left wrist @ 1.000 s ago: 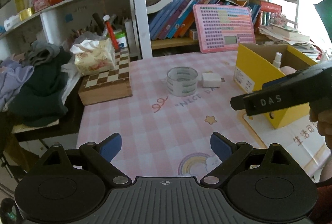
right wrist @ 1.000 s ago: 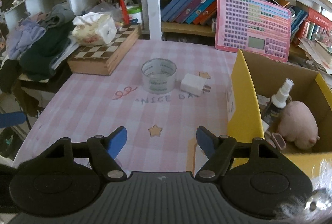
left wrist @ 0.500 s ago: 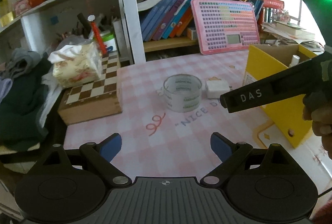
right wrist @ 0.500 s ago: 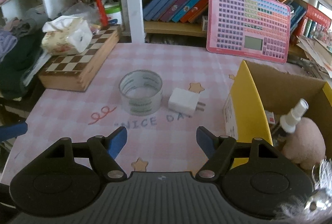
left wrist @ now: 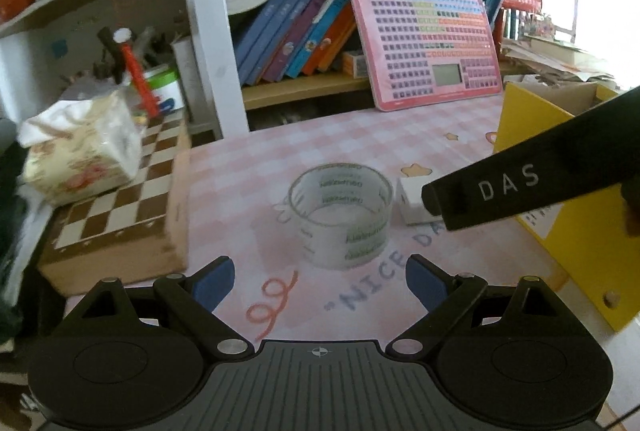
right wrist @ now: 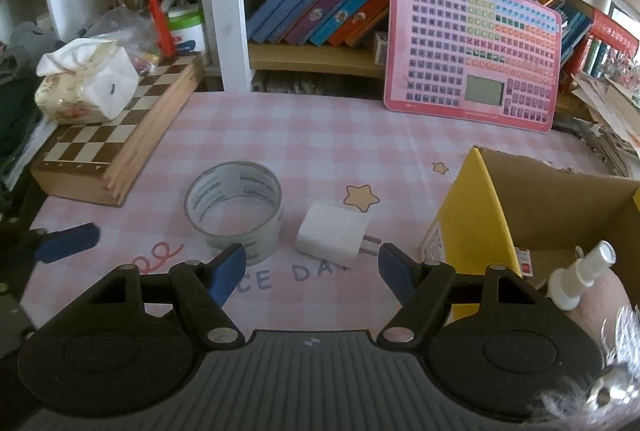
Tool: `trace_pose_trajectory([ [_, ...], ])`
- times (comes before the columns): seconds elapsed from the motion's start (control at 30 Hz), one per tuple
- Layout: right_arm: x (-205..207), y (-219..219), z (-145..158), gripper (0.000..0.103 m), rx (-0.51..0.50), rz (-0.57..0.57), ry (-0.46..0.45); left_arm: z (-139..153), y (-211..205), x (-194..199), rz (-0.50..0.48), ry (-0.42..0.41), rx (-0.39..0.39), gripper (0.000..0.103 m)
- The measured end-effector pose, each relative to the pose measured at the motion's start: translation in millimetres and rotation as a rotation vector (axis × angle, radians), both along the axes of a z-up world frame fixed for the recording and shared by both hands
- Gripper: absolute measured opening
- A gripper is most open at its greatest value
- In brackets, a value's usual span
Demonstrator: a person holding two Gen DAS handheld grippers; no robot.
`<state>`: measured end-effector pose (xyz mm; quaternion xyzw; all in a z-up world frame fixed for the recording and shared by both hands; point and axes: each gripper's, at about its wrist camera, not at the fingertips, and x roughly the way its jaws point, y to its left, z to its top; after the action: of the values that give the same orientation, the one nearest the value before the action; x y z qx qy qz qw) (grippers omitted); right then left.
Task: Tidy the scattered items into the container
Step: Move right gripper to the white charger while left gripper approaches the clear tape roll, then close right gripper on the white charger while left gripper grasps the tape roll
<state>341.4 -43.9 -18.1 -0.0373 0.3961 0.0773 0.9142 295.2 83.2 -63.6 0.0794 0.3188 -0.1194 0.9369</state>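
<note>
A clear tape roll (left wrist: 341, 218) (right wrist: 236, 209) lies flat on the pink checked mat. A white plug charger (right wrist: 334, 238) (left wrist: 410, 199) lies just right of it. The yellow cardboard box (right wrist: 472, 215) (left wrist: 576, 227) stands at the right; a white spray bottle (right wrist: 580, 281) and a pink plush (right wrist: 604, 315) are inside. My left gripper (left wrist: 320, 281) is open, just short of the tape roll. My right gripper (right wrist: 312, 271) is open and empty, just short of the charger. The right tool's black body (left wrist: 532, 183) crosses the left wrist view and hides part of the charger.
A wooden chessboard box (right wrist: 116, 147) with a tissue pack (right wrist: 84, 87) on it sits at the mat's left edge. A pink keypad board (right wrist: 476, 59) leans against the bookshelf behind. Dark clothes are piled at the far left.
Both grippers have moved forward and down toward the mat; the tape roll and charger now sit much closer to the fingertips. Both stay open.
</note>
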Motion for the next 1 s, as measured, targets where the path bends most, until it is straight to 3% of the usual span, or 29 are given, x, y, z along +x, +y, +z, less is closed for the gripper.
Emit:
trace_pose_trajectory([
  [0.5, 38, -9, -9, 0.073, -0.008, -0.031, 0.015, -27, -18, 61, -0.008, -0.029, -0.045, 0.093],
  [0.7, 46, -9, -15, 0.073, -0.017, -0.036, 0.033, -37, -22, 70, -0.006, -0.034, -0.048, 0.093],
  [0.8, 51, -8, -18, 0.073, -0.019, -0.040, 0.044, -41, -19, 70, -0.006, -0.030, -0.061, 0.085],
  [1.0, 64, -2, -30, 0.073, -0.030, -0.049, 0.084, -36, 0, 64, 0.054, -0.009, -0.048, 0.084],
])
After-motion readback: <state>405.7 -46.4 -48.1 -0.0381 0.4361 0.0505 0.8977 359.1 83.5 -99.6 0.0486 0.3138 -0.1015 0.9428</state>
